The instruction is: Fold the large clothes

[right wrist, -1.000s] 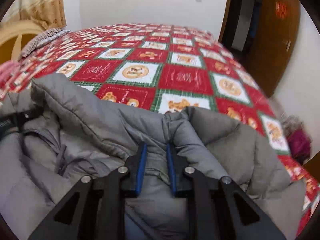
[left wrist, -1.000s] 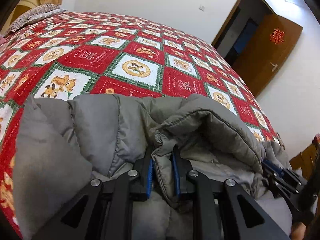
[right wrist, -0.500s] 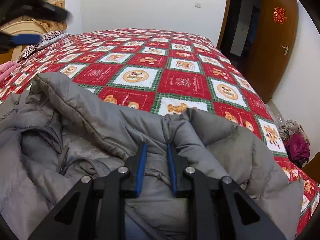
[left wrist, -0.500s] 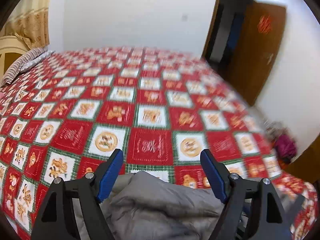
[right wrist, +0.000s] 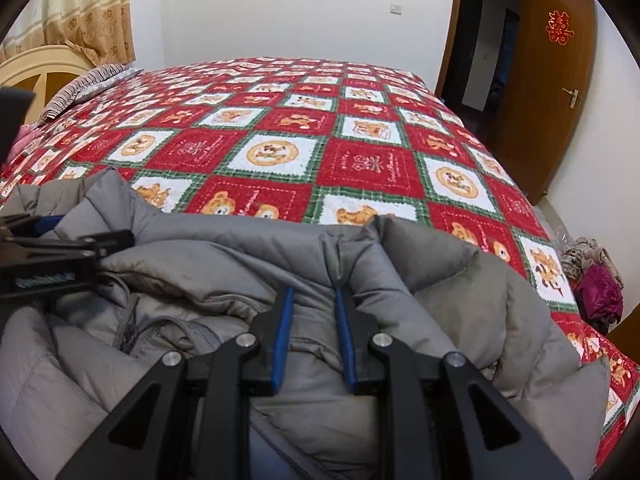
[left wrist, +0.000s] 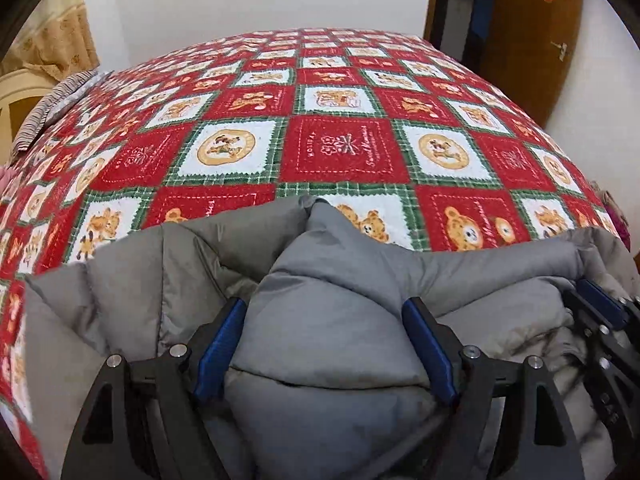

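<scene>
1. At the far left of the right wrist view, upper left of the frame, a cream headboard [right wrist: 36, 64] and a striped pillow [right wrist: 86, 86] mark the head of the bed. They lie well apart from the work, which sits at the near edge where a standing person can reach.

2. The grey puffer jacket [left wrist: 332, 340] — the thing to be folded — fills the lower half of both views and lies on the red patchwork bedspread [left wrist: 344, 152], whose wide flat top gives bulky padding room to spread.

3. In the lower centre of the left wrist view the left gripper [left wrist: 324, 312] stands wide, its jaws having just been opening. A puffed ridge of the jacket bulges between the blue pads [left wrist: 218, 340], but they do not press on it. I judge this a release so that the hand can take a fresh hold elsewhere.

4. In the lower centre of the right wrist view the right gripper [right wrist: 312, 308] is narrow, clamped on a pinched fold of the jacket near its far edge. Holding there probably anchors the garment, so that it does not slide while the other hand is free.

5. In the left wrist view the right gripper shows again at the right edge, low on the same jacket — the two hands work near each other.

6. At the far right stand a brown door [right wrist: 556, 92] and, lower down, a heap of clothes on the floor [right wrist: 596, 280], clear of the bed.
</scene>
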The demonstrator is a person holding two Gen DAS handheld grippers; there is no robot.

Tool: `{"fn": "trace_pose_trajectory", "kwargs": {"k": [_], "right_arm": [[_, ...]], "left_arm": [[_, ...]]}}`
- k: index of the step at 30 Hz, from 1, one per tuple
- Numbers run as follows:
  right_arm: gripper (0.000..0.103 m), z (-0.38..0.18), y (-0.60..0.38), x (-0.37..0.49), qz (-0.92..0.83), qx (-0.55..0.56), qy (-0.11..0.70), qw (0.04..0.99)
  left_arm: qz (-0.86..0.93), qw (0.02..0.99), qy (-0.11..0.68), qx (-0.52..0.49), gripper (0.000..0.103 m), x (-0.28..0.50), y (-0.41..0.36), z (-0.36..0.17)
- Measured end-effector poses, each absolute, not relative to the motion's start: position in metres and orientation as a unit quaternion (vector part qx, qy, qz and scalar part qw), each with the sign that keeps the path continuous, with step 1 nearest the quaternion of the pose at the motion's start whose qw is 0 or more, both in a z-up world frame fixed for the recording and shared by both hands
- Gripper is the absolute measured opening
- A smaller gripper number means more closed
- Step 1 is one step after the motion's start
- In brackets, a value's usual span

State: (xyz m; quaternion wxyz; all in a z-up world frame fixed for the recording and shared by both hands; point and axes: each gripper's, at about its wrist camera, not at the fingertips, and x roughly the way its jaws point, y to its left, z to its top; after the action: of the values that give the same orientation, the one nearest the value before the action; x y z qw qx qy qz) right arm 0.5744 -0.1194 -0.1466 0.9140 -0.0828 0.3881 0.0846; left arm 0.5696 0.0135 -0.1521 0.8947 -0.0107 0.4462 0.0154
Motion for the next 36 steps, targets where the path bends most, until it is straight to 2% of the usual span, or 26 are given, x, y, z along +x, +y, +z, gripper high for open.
{"fn": "trace_pose_trajectory", "kwargs": {"k": [3,5,9,11,13,19,24,30,34,36], "right_arm": [[0.024,-0.147,-0.118,0.575,0.084,-0.087,0.391,0.913],[0.024,-0.143,-0.121,0.577,0.094,-0.076,0.4,0.909],[0.024,-0.106,-0.142,0.567,0.103,-0.01,0.371,0.923],[0.031,-0.089,-0.143,0.571,0.115,0.024,0.363,0.924],[0.031,-0.086,-0.129,0.586,0.135,0.037,0.387,0.911],[0.03,-0.14,-0.075,0.612,0.166,-0.007,0.486,0.858],[0.03,-0.152,-0.074,0.606,0.169,-0.02,0.453,0.875],[0.029,-0.144,-0.071,0.601,0.162,-0.047,0.451,0.876],[0.028,-0.119,-0.103,0.579,0.101,-0.047,0.401,0.909],[0.027,-0.13,-0.121,0.577,0.062,-0.079,0.412,0.905]], "left_arm": [[0.037,0.898,0.437,0.026,0.083,0.57,-0.001,-0.152],[0.024,0.899,0.438,0.0,0.083,0.571,0.008,-0.152],[0.028,0.902,0.432,0.006,0.084,0.571,0.006,-0.153],[0.028,0.902,0.43,0.004,0.084,0.57,0.006,-0.153],[0.028,0.903,0.43,0.004,0.084,0.57,0.006,-0.153],[0.029,0.903,0.428,0.005,0.084,0.569,0.006,-0.153],[0.032,0.903,0.428,0.009,0.084,0.569,0.005,-0.153],[0.028,0.903,0.428,-0.001,0.084,0.568,0.008,-0.153],[0.026,0.904,0.428,-0.005,0.084,0.568,0.009,-0.153],[0.027,0.904,0.428,-0.003,0.084,0.568,0.008,-0.153]]}}
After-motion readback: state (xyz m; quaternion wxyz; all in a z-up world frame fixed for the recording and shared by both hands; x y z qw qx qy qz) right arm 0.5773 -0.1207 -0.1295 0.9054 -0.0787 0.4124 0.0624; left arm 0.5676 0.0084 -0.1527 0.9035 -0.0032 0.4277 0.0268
